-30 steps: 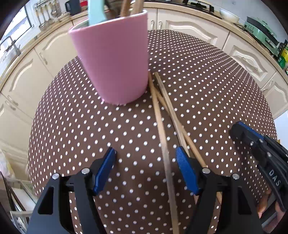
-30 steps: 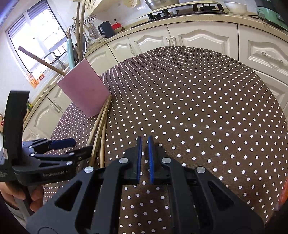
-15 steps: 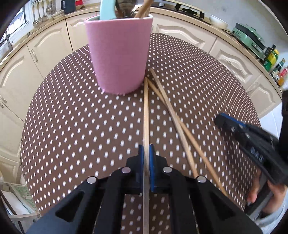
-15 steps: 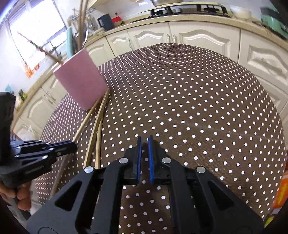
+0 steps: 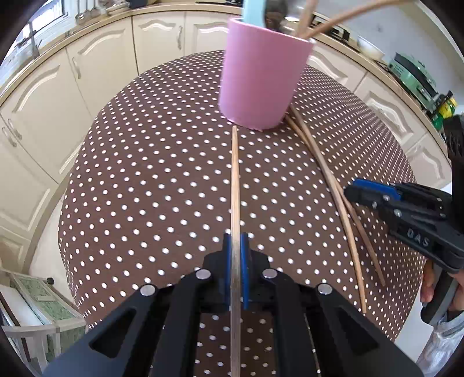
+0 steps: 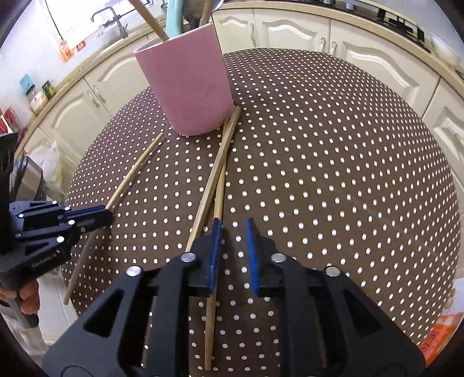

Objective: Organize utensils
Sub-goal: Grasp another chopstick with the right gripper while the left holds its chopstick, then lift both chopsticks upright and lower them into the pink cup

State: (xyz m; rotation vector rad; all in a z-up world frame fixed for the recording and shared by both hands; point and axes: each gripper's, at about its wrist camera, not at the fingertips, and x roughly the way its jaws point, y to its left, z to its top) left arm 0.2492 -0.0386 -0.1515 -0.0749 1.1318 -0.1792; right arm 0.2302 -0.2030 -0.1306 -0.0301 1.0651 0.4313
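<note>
Since a second ago, left gripper (image 5: 236,255) closed on one chopstick (image 5: 235,185), tip just short of pink utensil cup (image 5: 261,78). Right gripper (image 6: 233,246) jaws just opened, nothing between them; two chopsticks (image 6: 216,174) lie crossed on the polka-dot bench (image 6: 333,162), touching the cup base.

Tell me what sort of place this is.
Most likely a home kitchen: cream cabinet doors under a long countertop run round the room, a sink tap stands by the window, and a pink utensil cup sits on a polka-dot tablecloth.
</note>
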